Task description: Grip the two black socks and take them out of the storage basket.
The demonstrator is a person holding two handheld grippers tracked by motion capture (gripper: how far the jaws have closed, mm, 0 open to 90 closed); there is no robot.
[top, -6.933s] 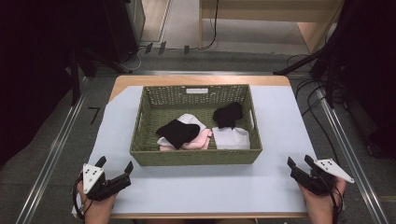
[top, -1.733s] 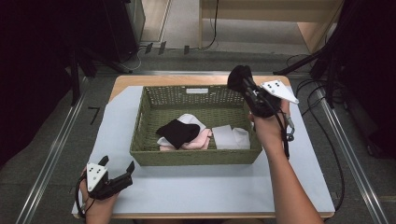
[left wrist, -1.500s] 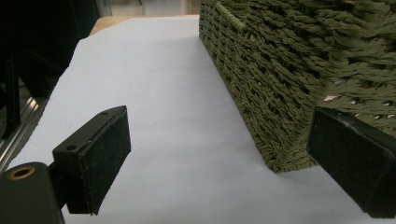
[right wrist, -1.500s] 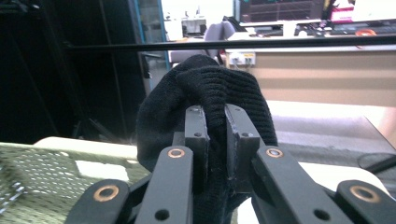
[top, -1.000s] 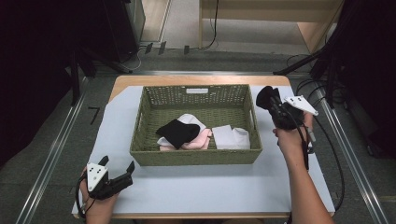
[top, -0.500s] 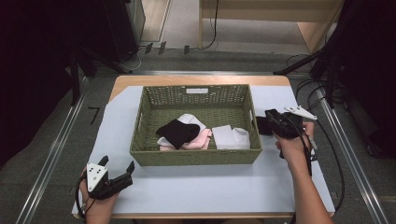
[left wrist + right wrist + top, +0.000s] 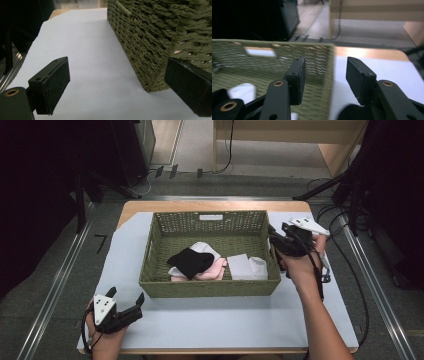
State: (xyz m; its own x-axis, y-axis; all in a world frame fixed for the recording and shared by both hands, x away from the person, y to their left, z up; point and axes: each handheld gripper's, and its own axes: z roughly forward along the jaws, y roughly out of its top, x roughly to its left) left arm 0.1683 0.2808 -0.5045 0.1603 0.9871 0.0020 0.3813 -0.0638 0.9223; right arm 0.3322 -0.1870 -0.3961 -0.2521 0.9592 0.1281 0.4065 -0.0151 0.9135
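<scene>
A green woven basket [image 7: 210, 287] stands on the white sheet [image 7: 225, 325]. In it lie a black cloth [image 7: 190, 261], a pink piece [image 7: 214, 272] and a white folded piece [image 7: 247, 266]. My right gripper [image 7: 274, 241] hovers low at the basket's right rim, pointing left. Its jaws stand open [image 7: 325, 75] with nothing between them, straddling the basket wall [image 7: 322, 65]. A dark blurred shape [image 7: 348, 112] sits just under them. My left gripper [image 7: 126, 295] rests open at the table's front left, off the basket's near corner [image 7: 150, 75], its jaws wide apart [image 7: 117, 82].
Bare white sheet lies to the right of the basket [image 7: 330, 285] and in front of it. Cables [image 7: 350, 270] trail past the table's right edge. Wooden furniture [image 7: 320, 140] and dark stands rise behind the table.
My right gripper lifted a black cloth out of the basket, carried it right and down beside the rim, and its jaws now stand open. The left gripper stayed put.
</scene>
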